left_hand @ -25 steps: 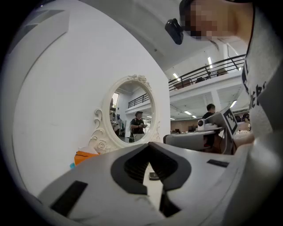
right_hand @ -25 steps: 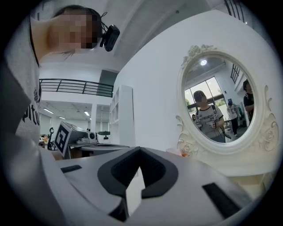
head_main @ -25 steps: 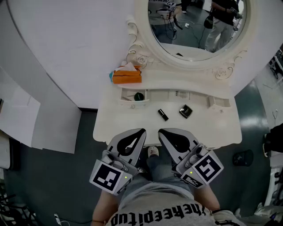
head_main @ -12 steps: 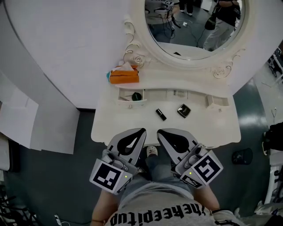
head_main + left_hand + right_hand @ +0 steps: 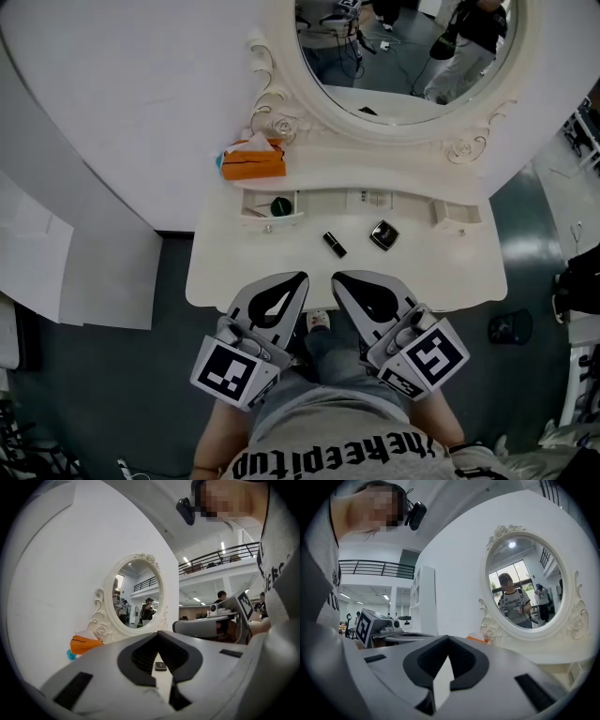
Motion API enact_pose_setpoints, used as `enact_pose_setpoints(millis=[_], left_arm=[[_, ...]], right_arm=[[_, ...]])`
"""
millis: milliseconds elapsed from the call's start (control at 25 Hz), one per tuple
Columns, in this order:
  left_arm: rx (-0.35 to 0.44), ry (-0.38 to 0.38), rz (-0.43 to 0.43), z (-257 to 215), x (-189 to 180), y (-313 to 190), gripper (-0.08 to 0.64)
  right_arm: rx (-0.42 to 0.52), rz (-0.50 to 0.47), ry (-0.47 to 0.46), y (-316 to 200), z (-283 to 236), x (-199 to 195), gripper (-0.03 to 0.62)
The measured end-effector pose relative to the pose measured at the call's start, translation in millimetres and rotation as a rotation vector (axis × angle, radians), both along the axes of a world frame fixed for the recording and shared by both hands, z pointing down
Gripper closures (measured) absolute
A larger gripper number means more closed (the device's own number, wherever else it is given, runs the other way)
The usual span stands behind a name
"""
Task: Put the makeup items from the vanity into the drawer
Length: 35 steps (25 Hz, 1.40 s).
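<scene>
Head view: lipstick (image 5: pixel 334 245) lies on vanity (image 5: pixel 239 272) ahead of the empty left hand-held gripper (image 5: pixel 301 278), jaws together.

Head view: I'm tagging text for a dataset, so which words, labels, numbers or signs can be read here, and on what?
"theeepitup": on the person's grey shirt; the frame edge cuts the letters, so this is only roughly read.
Left marker cube and right marker cube: black-and-white square patterns, no words.
Orange tissue pack: print too small to read.
Small marks in the middle recess of the vanity: too small to read.
</scene>
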<state>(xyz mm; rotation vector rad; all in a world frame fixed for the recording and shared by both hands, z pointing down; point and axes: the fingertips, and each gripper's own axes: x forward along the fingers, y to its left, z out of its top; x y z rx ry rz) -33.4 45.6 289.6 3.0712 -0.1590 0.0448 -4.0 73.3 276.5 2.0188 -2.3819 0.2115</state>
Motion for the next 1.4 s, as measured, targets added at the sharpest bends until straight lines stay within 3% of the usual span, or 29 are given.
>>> enact_pose_setpoints(millis=[200, 880, 1080, 1400], left_arm=[[-0.040, -0.040, 0.005, 7.3, 8.2, -4.6, 0.537], [-0.032, -0.040, 0.003, 15.2, 49.7, -41.2, 0.538], [-0.097, -0.110, 0.004, 25.7, 56.7, -48.0, 0.537], [-0.085, -0.091, -0.007, 31.0, 69.8, -66.2, 0.538]], right_arm=[[-0.020, 0.022, -0.008, -6.3, 6.2, 13.9, 0.565], [-0.100, 0.045, -0.018, -42.0, 32.9, 62.6, 0.561], [-0.122, 0.044, -0.022, -54.6, 40.9, 73.3, 0.561], [-0.179, 0.056, -0.036, -72.2, 62.3, 92.9, 0.560]])
